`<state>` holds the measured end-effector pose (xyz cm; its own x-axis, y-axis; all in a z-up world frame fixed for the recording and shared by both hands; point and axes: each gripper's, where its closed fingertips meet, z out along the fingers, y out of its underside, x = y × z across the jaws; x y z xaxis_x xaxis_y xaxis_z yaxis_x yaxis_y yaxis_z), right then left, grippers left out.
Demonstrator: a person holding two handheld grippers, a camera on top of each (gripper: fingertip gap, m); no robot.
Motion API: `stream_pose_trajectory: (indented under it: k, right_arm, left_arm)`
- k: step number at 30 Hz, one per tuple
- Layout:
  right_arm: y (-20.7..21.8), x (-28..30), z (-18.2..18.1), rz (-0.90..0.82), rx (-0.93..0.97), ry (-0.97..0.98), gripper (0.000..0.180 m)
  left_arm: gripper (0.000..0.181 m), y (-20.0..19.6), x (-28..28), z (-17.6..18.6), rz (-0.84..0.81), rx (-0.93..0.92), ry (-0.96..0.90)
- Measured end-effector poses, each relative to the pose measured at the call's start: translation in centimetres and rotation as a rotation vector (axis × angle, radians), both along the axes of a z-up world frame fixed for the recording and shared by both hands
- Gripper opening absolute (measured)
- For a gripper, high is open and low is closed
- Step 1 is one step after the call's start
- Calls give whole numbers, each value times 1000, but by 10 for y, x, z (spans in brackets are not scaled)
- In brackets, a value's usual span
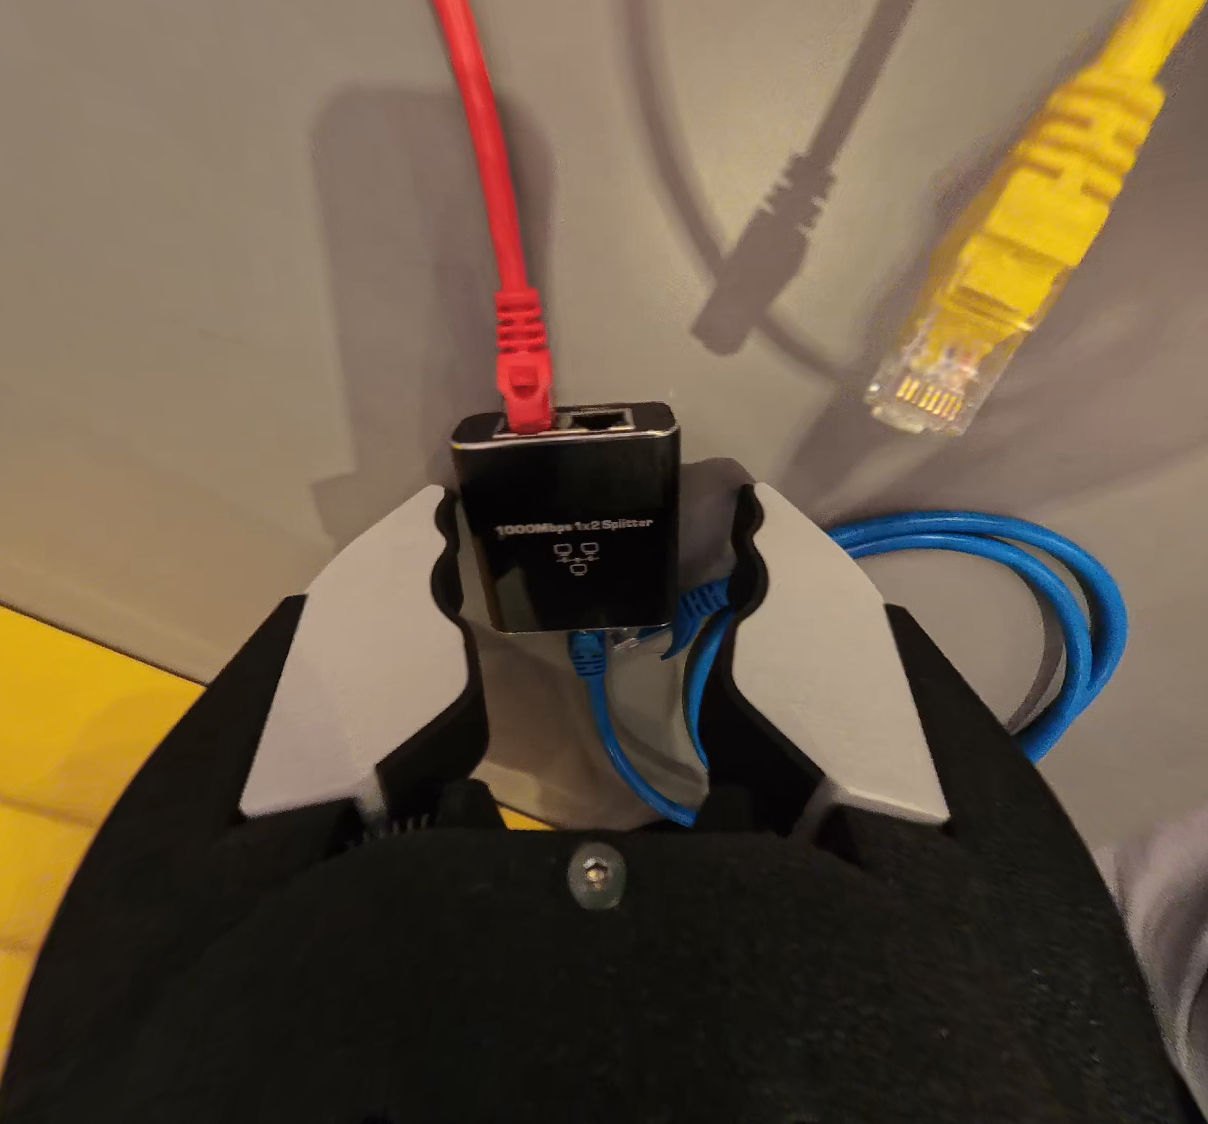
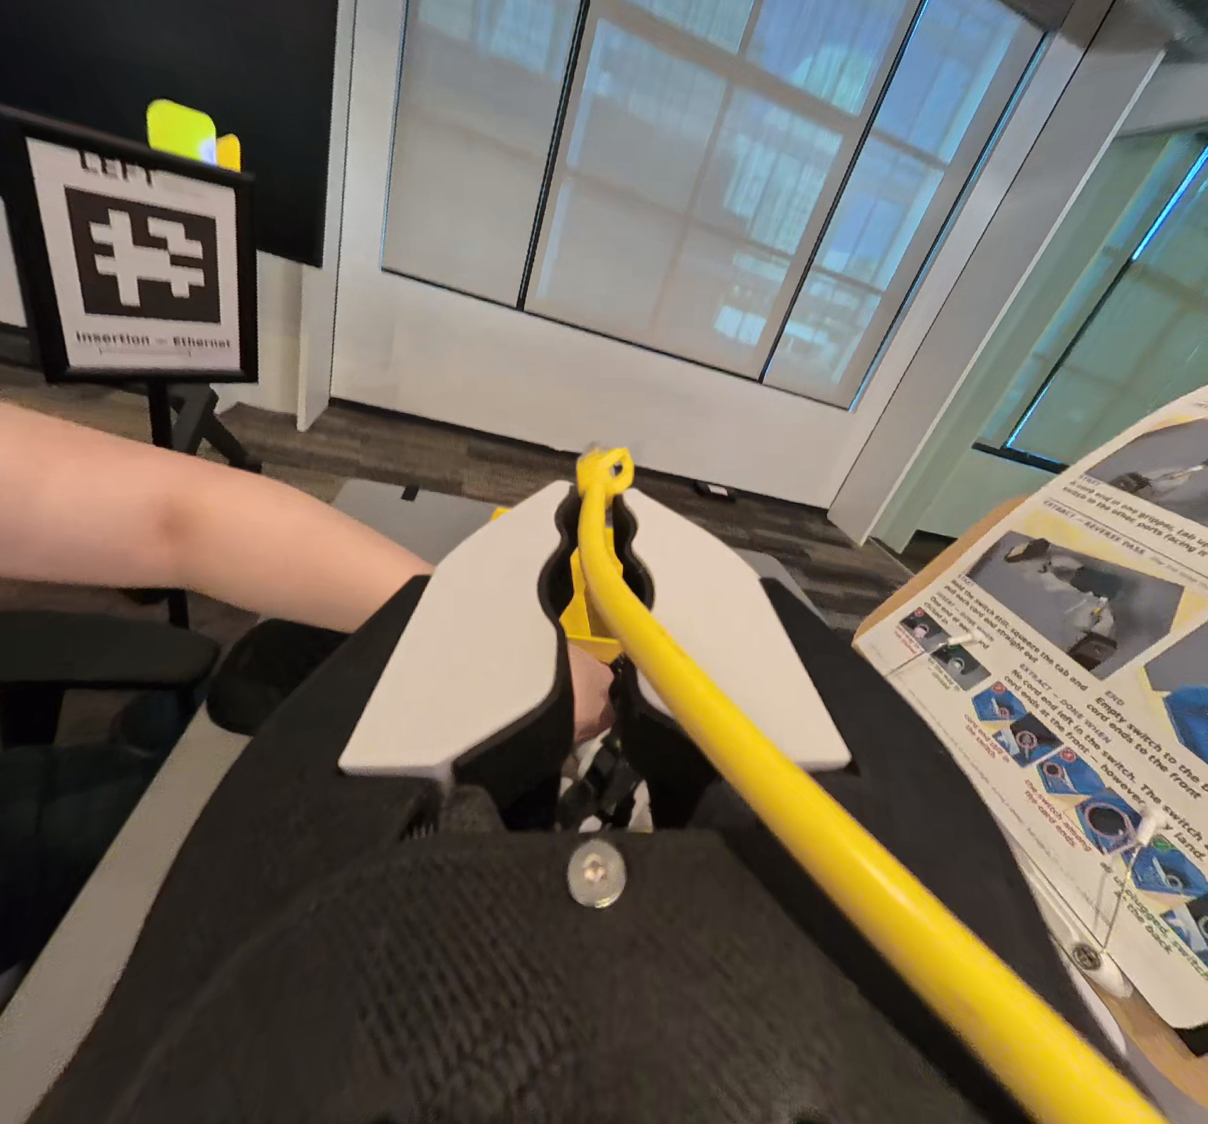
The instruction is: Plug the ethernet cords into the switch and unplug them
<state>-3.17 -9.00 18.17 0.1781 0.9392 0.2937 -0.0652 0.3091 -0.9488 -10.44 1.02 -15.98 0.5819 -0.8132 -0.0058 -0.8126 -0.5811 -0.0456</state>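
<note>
Left gripper (image 1: 598, 553) clamped on small black rectangular metal switch (image 1: 567, 527), jaws pressed to its two long sides. Long axis running near to far, port end pointing away. Red ethernet cord (image 1: 487, 132) seated in far-left port, rising straight beyond; far-right port (image 1: 600, 420) vacant. Blue ethernet cord (image 1: 1020, 583) entering near end, plug partly hidden under switch, rest looped at right. Yellow ethernet cord (image 1: 1072, 164) hanging in air at far right, clear plug (image 1: 922, 383) aimed down-left toward switch, well apart from it; upper length cut off by frame edge.

Right gripper (image 2: 598, 530) closed narrowly on same yellow cord (image 2: 752, 740), boot poking out beyond tips, plug itself hidden. Bare forearm (image 2: 183, 524) at left.

Grey matte surface (image 1: 196, 243) below, yellow strip (image 1: 72, 720) at near left. Farther off: printed instruction sheet (image 2: 1059, 700) on right, framed marker sign (image 2: 140, 263) on stand, carpet, large gridded window (image 2: 686, 132).
</note>
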Motion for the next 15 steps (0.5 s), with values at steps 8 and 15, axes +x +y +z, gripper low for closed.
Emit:
stream_pose_trajectory:
  k: [8,15]
  right_arm:
    - [12,-16,-23,-17,21,-102,10]
    - [19,-17,-31,-21,87,-109,9]
  left_arm:
    - [103,-5,11,12,142,-22,-205]
    - [91,-32,38,139,223,96,-950]
